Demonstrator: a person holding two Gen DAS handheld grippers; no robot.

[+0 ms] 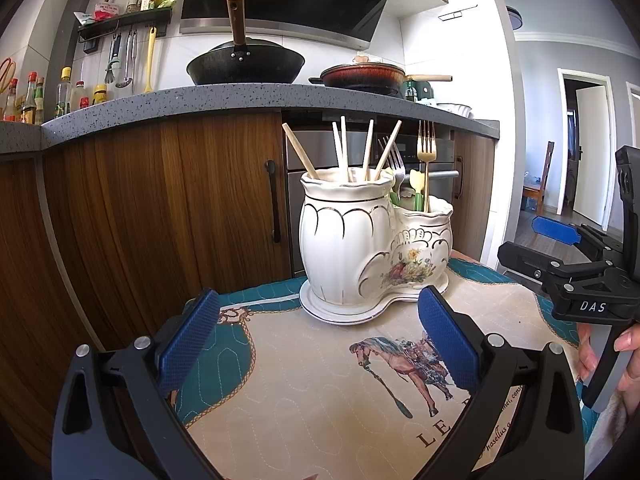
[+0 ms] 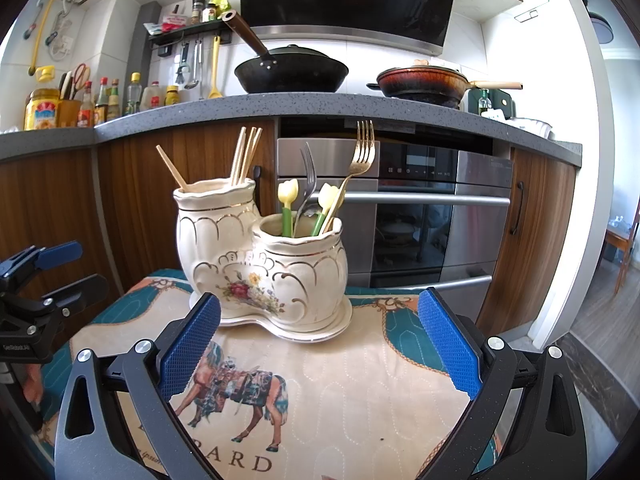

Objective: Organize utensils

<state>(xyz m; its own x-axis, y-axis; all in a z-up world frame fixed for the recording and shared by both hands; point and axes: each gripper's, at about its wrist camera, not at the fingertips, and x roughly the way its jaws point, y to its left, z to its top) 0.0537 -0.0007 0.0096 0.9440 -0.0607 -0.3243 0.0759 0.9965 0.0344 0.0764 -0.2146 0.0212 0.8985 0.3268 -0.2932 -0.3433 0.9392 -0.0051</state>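
Note:
A white ceramic double-pot utensil holder (image 1: 360, 240) (image 2: 264, 264) with gold trim and a flower print stands on its saucer at the far side of a small table. Its taller pot holds several wooden chopsticks (image 1: 344, 148) (image 2: 244, 156). The lower pot holds a gold fork (image 1: 426, 148) (image 2: 362, 152), a silver fork (image 1: 394, 160) (image 2: 309, 172) and two green-handled tulip-shaped pieces (image 2: 289, 200). My left gripper (image 1: 320, 344) hangs open and empty in front of the holder. My right gripper (image 2: 320, 344) is open and empty too, a little short of the holder; it also shows at the right of the left wrist view (image 1: 560, 256).
A quilted cloth with a horse print (image 1: 320, 392) (image 2: 320, 392) covers the table. Behind are wooden cabinets (image 1: 160, 200), a steel oven (image 2: 432, 216) and a grey countertop (image 2: 320, 106) with a black wok (image 2: 292, 70), a brown pan (image 2: 424, 80) and bottles.

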